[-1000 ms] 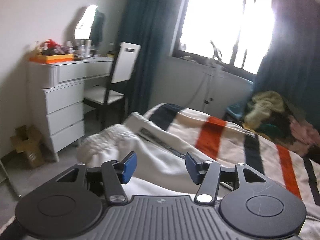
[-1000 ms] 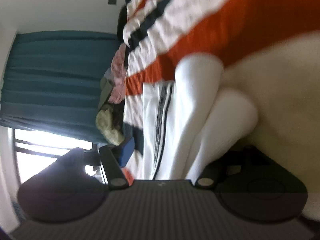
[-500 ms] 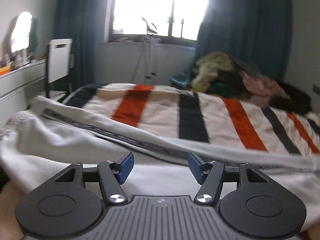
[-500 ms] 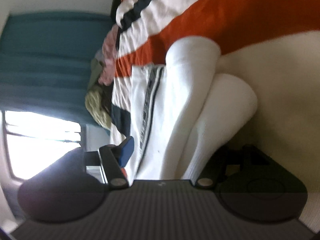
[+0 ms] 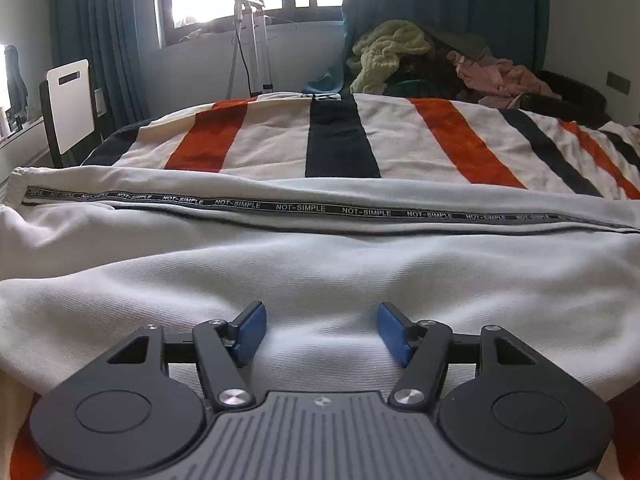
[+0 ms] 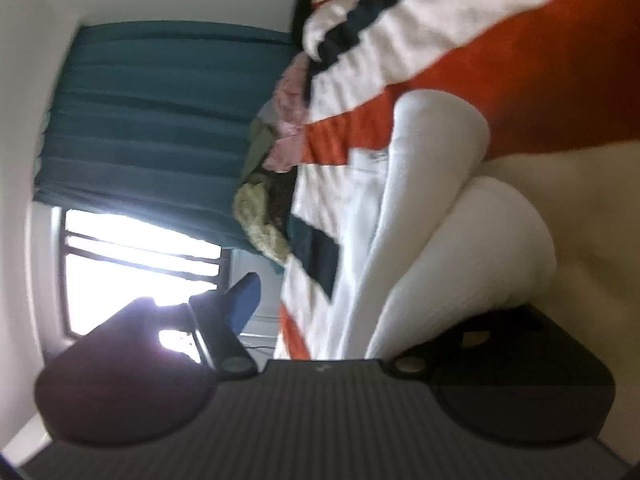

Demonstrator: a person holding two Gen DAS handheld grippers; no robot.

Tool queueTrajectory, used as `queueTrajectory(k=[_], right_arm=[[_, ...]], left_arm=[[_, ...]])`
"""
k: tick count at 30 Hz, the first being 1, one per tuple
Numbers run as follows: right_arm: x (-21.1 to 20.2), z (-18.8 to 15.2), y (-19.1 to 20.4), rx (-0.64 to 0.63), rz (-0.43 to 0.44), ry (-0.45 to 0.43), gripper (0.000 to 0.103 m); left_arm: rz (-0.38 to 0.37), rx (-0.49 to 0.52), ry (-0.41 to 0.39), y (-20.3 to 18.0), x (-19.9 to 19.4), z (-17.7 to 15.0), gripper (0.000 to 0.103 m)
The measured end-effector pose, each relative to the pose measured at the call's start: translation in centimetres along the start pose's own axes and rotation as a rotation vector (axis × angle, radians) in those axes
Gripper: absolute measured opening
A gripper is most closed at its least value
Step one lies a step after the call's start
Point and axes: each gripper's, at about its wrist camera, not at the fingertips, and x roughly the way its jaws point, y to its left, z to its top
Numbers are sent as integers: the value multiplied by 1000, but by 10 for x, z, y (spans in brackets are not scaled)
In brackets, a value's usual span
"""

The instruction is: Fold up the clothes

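White trousers [image 5: 320, 264] with a black "NOT-SIMPLE" tape down the side lie across the striped blanket [image 5: 340, 136] on the bed. My left gripper [image 5: 322, 330] hovers low over their near edge. Its jaws are opening and nothing is pinched between its blue pads [image 5: 250, 330]. The right wrist view is rolled on its side. In it a thick rolled fold of the white trousers [image 6: 460, 264] lies between the jaws of my right gripper [image 6: 360, 316], which are opening. The one visible blue pad [image 6: 244, 304] stands clear of the cloth; the other finger is hidden under the fold.
A heap of unfolded clothes [image 5: 420, 56] lies at the far side of the bed against dark teal curtains [image 5: 440, 8]. A chair with a white back [image 5: 68, 104] stands at the left, and a metal stand [image 5: 250, 40] stands by the window.
My left gripper swung away from the dresser and chair to face across the bed, and sank close over the white trousers. The right view tilted slightly, with the fold still between its jaws.
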Motion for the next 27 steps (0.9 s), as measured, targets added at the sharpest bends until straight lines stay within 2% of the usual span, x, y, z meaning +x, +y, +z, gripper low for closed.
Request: queueTrajectory(k=[2, 9, 10, 12, 13, 15, 19, 27], right_arm=[[3, 1, -9, 29, -45, -9, 74], [9, 1, -10, 19, -79, -26, 69], [8, 1, -10, 13, -90, -31, 62], [6, 2, -13, 5, -130, -38, 36], [4, 2, -14, -1, -156, -49, 12], [-2, 3, -17, -8, -189, -72, 10], [-11, 1, -1, -83, -176, -134, 10], [-19, -29, 78, -512, -182, -226, 10]], left_arm=[[5, 10, 3, -2, 0, -2, 66], [19, 33, 11, -5, -3, 0, 67], [23, 37, 14, -6, -3, 0, 67], [29, 44, 19, -8, -3, 1, 67], [32, 47, 21, -8, -2, 1, 67], [36, 57, 22, -9, -3, 1, 68], [41, 75, 18, -11, -4, 0, 70], [-6, 43, 44, -3, -4, 11, 74]])
